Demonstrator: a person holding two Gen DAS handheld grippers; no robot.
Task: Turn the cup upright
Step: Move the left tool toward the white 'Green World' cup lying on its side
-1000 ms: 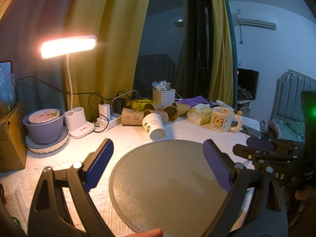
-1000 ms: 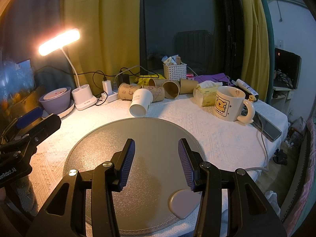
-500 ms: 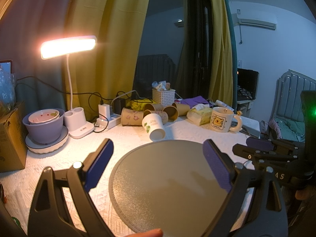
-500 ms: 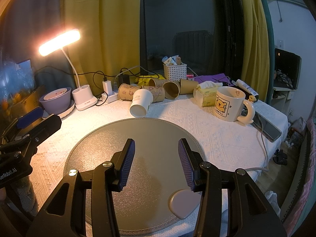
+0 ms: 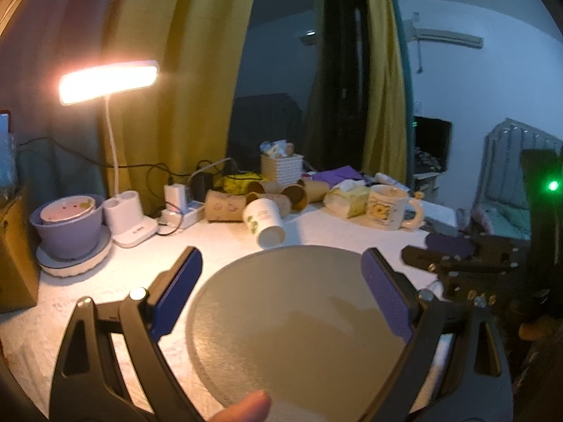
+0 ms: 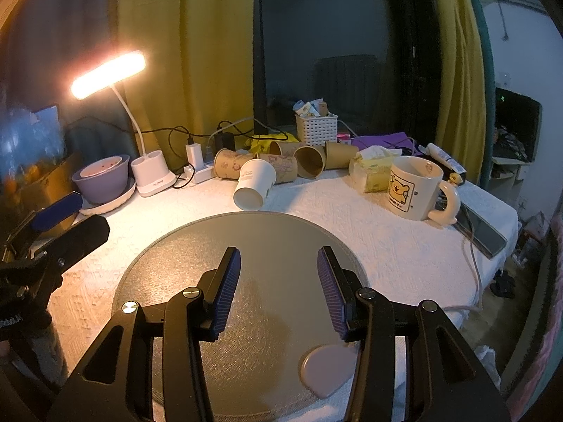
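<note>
A white paper cup (image 5: pixel 264 222) lies on its side just beyond the far edge of the round grey mat (image 5: pixel 292 320), its bottom toward me; it also shows in the right wrist view (image 6: pixel 254 184). My left gripper (image 5: pixel 281 288) is open wide and empty, held above the mat's near part. My right gripper (image 6: pixel 278 283) is open and empty over the mat (image 6: pixel 246 246). Each gripper shows at the edge of the other's view.
Several brown paper cups (image 6: pixel 281 163) lie on their sides behind the white cup. A bear mug (image 6: pixel 415 188) and a tissue pack (image 6: pixel 373 168) stand at right, a phone (image 6: pixel 482 227) by the table's edge. A lit desk lamp (image 6: pixel 151 172), purple bowl (image 6: pixel 102 179) and charger cables are at left.
The left wrist view has shifted a little and is slightly blurred; the left gripper moved slightly. The right gripper and the cup have not moved.
</note>
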